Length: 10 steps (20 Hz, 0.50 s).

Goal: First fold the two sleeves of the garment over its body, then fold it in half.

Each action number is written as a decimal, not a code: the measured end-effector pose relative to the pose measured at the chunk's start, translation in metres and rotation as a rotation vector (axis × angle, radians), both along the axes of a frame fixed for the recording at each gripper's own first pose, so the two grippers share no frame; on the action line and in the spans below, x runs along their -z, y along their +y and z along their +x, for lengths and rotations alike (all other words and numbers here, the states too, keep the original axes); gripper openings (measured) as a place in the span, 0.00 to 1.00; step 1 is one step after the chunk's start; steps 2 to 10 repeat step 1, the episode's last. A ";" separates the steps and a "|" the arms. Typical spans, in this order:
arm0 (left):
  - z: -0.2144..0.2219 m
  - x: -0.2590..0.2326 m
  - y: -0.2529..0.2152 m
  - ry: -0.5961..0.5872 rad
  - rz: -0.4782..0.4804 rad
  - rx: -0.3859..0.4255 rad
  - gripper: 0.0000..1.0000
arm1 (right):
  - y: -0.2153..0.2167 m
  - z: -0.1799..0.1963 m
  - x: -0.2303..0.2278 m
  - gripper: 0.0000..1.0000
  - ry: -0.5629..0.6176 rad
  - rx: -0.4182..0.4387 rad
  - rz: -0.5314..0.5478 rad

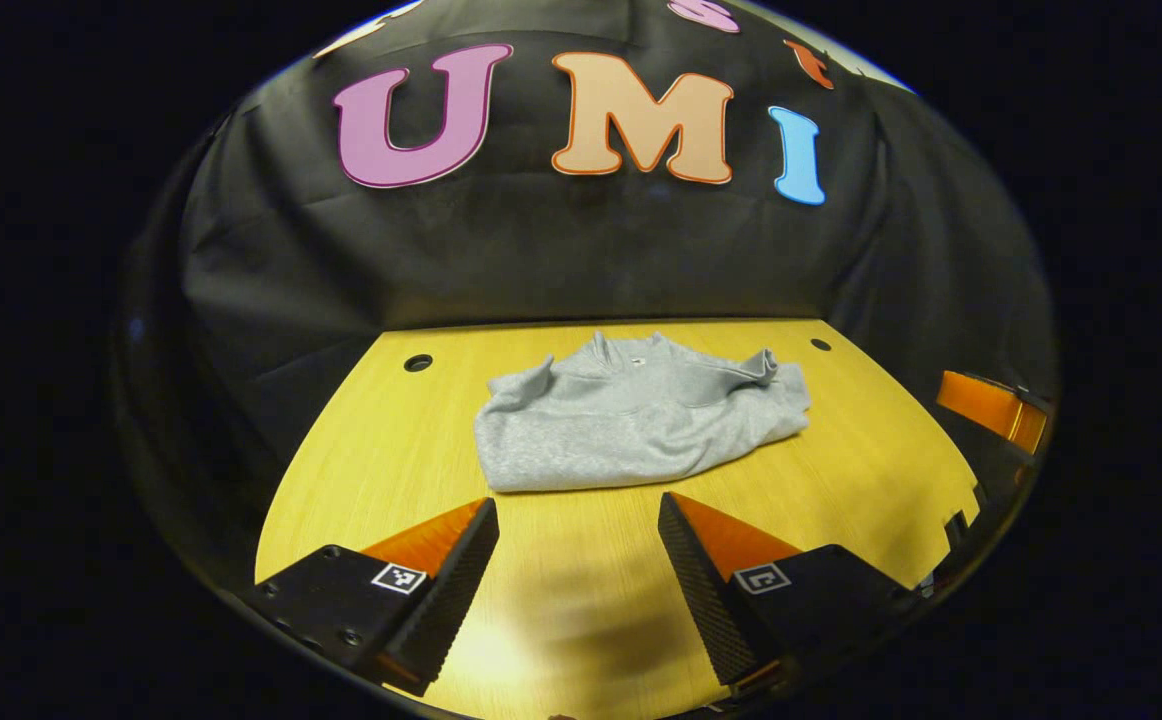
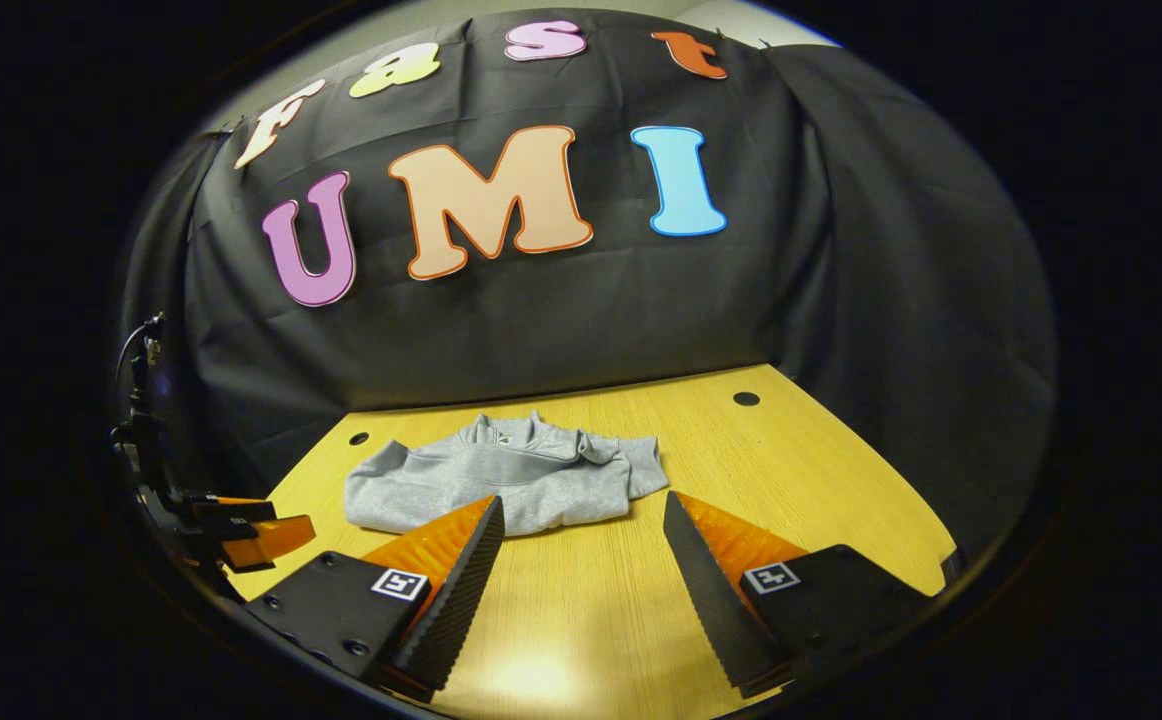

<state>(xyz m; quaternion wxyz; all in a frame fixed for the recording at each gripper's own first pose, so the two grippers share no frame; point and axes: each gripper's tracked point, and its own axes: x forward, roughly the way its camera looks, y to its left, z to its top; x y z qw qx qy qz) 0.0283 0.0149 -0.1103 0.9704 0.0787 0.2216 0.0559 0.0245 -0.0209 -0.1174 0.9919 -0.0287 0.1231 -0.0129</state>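
the grey garment (image 1: 631, 425) lies on the yellow wooden surface (image 1: 581, 600), toward its far edge, with both sleeves already folded over the body and the collar facing the wall. the left gripper (image 1: 577, 520) hovers just short of the garment's near hem, fingers spread wide and holding nothing — the right gripper (image 2: 581, 515) is likewise parted and empty, near the same hem.

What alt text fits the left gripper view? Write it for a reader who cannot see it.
A grey garment lies on a yellow wooden table, its sleeves already folded over its body. The left gripper hangs in front of it with its fingers apart, holding nothing and not touching the cloth.
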 end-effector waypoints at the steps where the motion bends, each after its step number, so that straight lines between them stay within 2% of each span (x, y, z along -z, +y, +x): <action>1: -0.001 0.001 -0.002 0.005 0.004 0.010 0.95 | 0.002 -0.002 0.000 0.98 -0.002 -0.001 0.000; 10: -0.001 0.001 -0.002 0.005 0.004 0.010 0.95 | 0.002 -0.002 0.000 0.98 -0.002 -0.001 0.000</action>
